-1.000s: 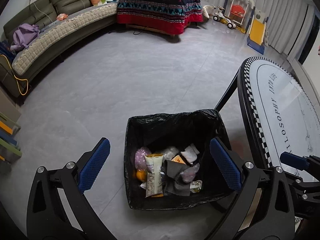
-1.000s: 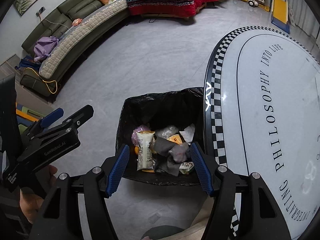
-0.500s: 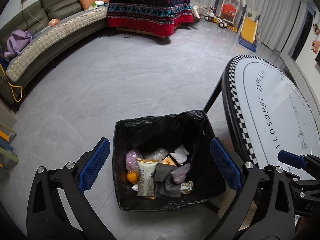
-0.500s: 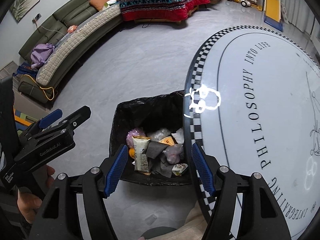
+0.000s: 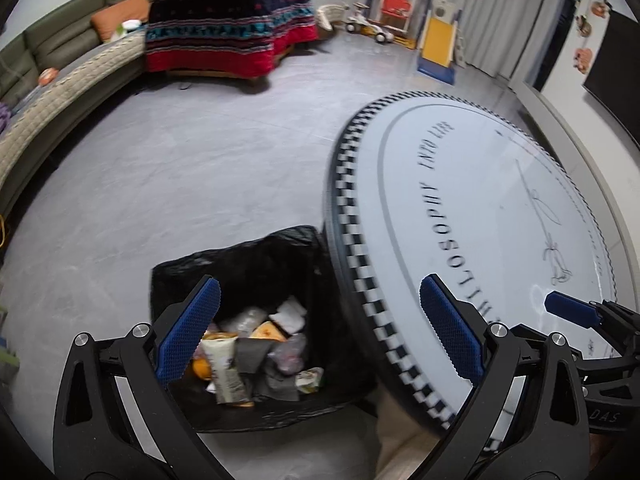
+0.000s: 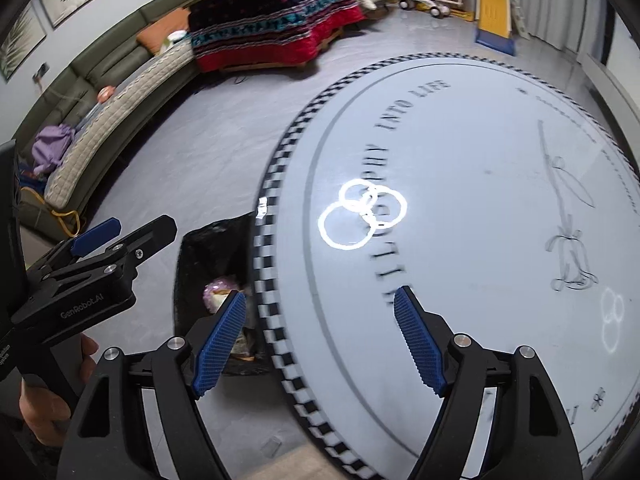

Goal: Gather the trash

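A black-lined bin (image 5: 256,264) held wrappers (image 5: 226,368) beside a round table (image 5: 500,208) on grey floor (image 5: 180,160); both grippers (image 5: 316,332) (image 6: 318,334) gaped empty.

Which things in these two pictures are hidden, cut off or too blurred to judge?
- Black-lined trash bin: right wrist view, its right part is hidden behind the round checker-edged table.
- Table lettering: right wrist view, motion-blurred and washed by lamp glare.
- Wrappers in the bin: left wrist view, brands too small; the left gripper finger covers some.
- Table's near edge: both views, cut off.
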Available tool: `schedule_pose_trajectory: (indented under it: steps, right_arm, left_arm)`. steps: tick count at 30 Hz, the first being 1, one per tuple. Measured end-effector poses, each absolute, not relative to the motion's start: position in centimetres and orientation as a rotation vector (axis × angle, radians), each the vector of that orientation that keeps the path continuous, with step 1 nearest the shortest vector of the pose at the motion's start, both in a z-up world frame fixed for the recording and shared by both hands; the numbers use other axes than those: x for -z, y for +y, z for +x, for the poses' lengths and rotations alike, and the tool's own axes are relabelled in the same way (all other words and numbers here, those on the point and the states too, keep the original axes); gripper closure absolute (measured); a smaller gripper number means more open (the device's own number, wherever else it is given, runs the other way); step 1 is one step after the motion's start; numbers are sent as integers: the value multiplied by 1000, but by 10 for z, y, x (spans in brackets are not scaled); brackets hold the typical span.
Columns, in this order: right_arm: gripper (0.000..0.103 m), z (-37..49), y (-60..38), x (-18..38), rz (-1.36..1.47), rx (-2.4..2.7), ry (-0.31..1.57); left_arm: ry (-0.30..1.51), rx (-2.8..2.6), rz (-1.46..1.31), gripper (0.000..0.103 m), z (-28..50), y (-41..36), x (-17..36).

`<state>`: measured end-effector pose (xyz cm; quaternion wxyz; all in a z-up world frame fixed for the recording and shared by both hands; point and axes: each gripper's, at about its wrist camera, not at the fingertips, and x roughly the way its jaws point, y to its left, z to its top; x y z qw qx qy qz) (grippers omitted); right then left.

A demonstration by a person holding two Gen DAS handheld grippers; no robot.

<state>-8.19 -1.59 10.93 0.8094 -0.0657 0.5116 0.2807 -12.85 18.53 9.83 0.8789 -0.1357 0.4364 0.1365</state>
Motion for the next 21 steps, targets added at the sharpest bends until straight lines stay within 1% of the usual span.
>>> schedule_pose_trajectory:
  steps: [12,17,21]
  right_arm:
    - [25,-39,-125,-100,-17,-415,1085]
    - [21,-21,-173,-87,23,-314,1061]
    - [21,-8,-204,-69,34,-239,1060]
  left_arm:
    - [918,-85,-161,6,-63,74,-96]
    - [916,-22,-129,6,-38,38,-84]
    - [931,18,-114,6,-17,12,-67]
